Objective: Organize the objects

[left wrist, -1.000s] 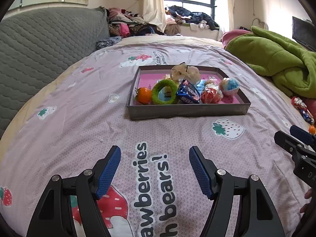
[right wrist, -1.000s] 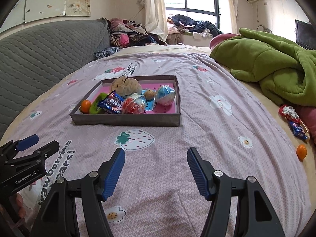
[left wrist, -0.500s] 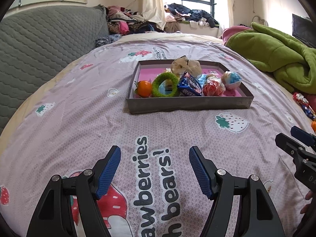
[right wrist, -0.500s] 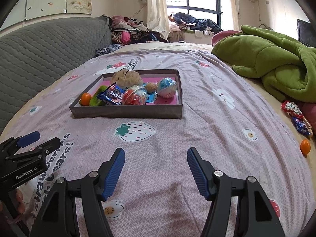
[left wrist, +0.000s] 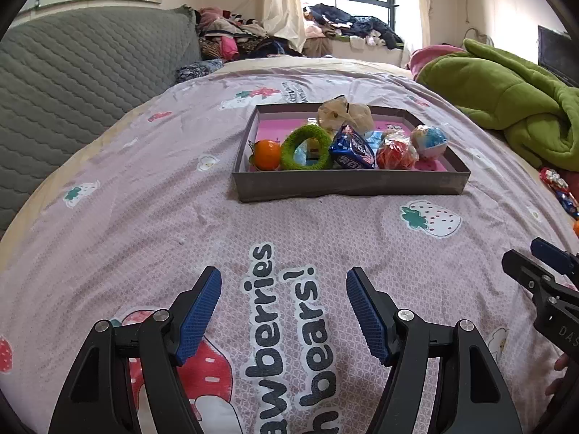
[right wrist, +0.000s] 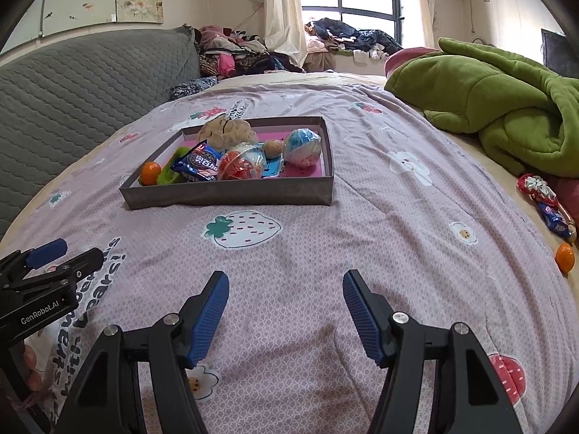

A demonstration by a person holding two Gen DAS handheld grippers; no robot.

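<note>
With the fingers of both the left gripper (left wrist: 284,320) and the right gripper (right wrist: 286,320) held apart and empty, the loose orange (right wrist: 565,256) at the bed's right edge should probably be fetched next for the tray (right wrist: 231,195).

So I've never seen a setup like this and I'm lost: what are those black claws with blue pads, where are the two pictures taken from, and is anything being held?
They are two hand-held grippers, one in each of a person's hands, each with a camera looking forward along its fingers. One picture looks past the left gripper, the other past the right gripper; each also catches the other tool at its edge. Both stand open over the bedspread and hold nothing. Ahead lies a shallow grey box with a mandarin, a green fuzzy ring, a blue snack packet and wrapped balls inside. By the green blanket, another mandarin and some wrapped sweets lie loose.
</note>
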